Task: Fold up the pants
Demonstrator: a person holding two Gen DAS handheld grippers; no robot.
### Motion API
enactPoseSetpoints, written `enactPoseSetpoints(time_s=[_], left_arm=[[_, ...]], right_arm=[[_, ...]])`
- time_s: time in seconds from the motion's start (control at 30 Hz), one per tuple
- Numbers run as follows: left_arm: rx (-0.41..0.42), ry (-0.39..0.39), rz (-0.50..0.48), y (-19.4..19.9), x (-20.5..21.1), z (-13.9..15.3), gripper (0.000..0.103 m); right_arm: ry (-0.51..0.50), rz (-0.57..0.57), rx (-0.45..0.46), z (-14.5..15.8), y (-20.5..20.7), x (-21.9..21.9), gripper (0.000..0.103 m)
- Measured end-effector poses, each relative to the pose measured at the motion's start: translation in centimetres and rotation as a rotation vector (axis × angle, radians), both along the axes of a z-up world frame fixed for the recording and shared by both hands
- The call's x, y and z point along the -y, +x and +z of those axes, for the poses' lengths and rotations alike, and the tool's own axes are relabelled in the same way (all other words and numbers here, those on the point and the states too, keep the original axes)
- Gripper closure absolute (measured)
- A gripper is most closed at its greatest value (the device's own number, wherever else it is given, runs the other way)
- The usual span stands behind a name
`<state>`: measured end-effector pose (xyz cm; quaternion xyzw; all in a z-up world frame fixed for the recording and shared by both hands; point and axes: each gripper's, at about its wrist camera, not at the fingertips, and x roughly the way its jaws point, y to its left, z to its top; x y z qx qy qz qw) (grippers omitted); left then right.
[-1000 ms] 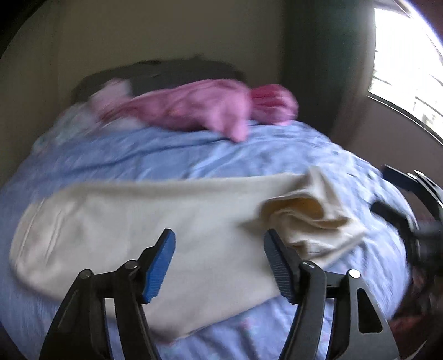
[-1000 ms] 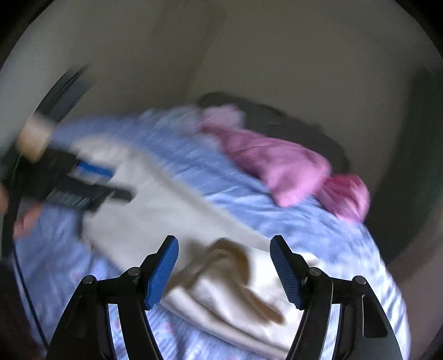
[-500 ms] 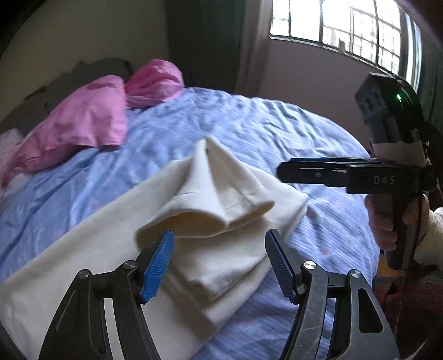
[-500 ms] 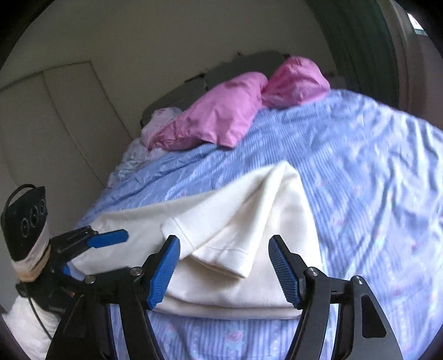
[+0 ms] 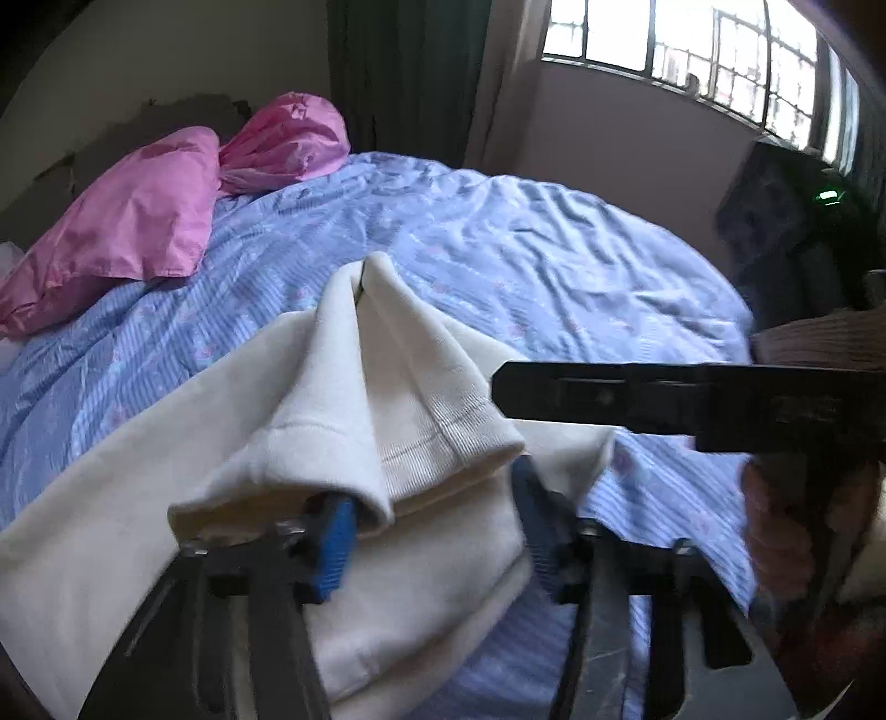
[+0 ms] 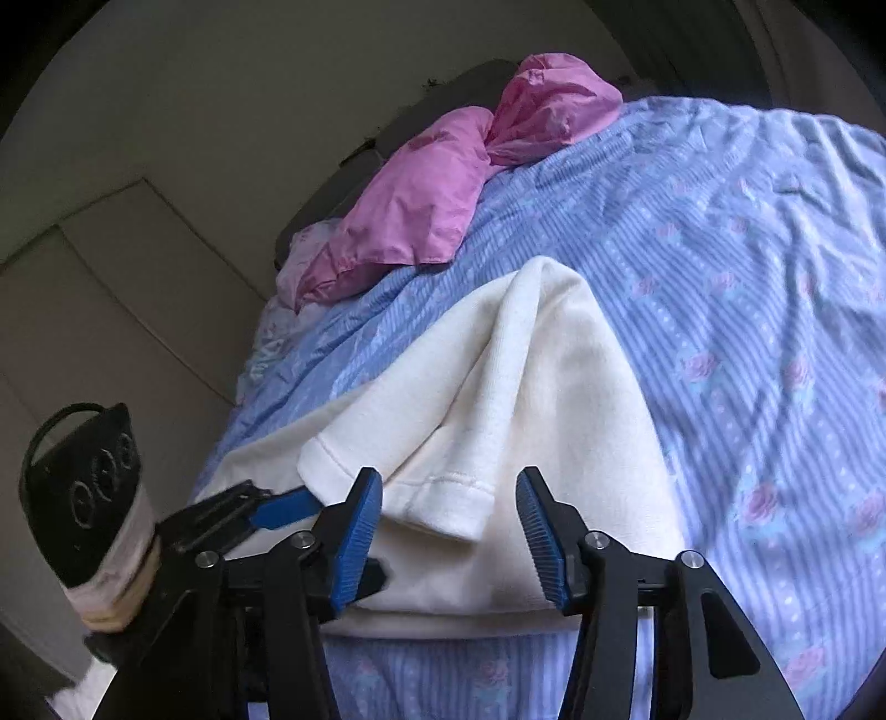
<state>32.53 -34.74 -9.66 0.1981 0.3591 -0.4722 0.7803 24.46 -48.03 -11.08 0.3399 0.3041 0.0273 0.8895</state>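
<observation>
Cream pants [image 5: 232, 459] lie across the blue bed, their leg ends folded back into a raised hump with ribbed cuffs [image 5: 443, 437]. My left gripper [image 5: 437, 526] is open, its blue pads either side of the cuff fold, the left pad partly under cloth. My right gripper [image 6: 451, 531] is open, straddling the same cuff edge [image 6: 443, 498] of the pants [image 6: 542, 376]. The right gripper also shows in the left wrist view [image 5: 664, 399], and the left gripper in the right wrist view [image 6: 266, 509].
Pink pillows [image 5: 138, 221] lie at the head of the blue striped bedsheet [image 5: 554, 266]; they also show in the right wrist view [image 6: 443, 183]. A window [image 5: 692, 50] and dark curtain [image 5: 404, 72] are beyond the bed. A wall cupboard [image 6: 83, 310] stands left.
Both grippers have moved in close to the folded cuff end. The left gripper swung from the pants' middle to the cuffs, and its pads now reach the fold.
</observation>
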Motion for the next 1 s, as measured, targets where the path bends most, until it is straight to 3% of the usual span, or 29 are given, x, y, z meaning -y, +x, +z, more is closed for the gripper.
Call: enactPoseSetpoints(time_s=[0.23,0.43,0.53,0.6,0.63,0.8,0.93,1.0], left_arm=[[-0.028,-0.005,0.026,0.2,1.3,-1.3,0.060],[-0.004,0.011,0.025,-0.6,1.7,-1.9,0.051],[0.005,0.019,0.045,-0.4,2.2,-2.0,0.065],[0.002,0.016,0.062,-0.2,2.2,-1.8,0.088],[0.002,0.008,0.073,0.0,2.0,-1.6,0.091],[-0.032,-0.108,0.179,2.5,-0.4,1.6,0.093],[-0.079,-0.228,0.342,7.1,-3.7,5.3,0.093],[-0.111,-0.248,0.431,10.3,-5.1,6.1,0.093]], right_arm=[[-0.071,-0.072,0.006,0.7,-0.9,0.5,0.051],[-0.145,-0.123,-0.020,1.0,-1.2,0.7,0.051],[-0.133,-0.123,-0.017,0.9,-1.2,0.8,0.051],[-0.134,-0.123,-0.017,0.9,-1.3,0.9,0.051],[-0.137,-0.123,-0.015,0.9,-1.4,0.9,0.051],[-0.151,-0.146,-0.003,1.7,-1.8,1.1,0.051],[-0.178,-0.167,0.027,3.0,-2.4,0.9,0.051],[-0.189,-0.163,0.042,3.6,-2.5,0.6,0.051]])
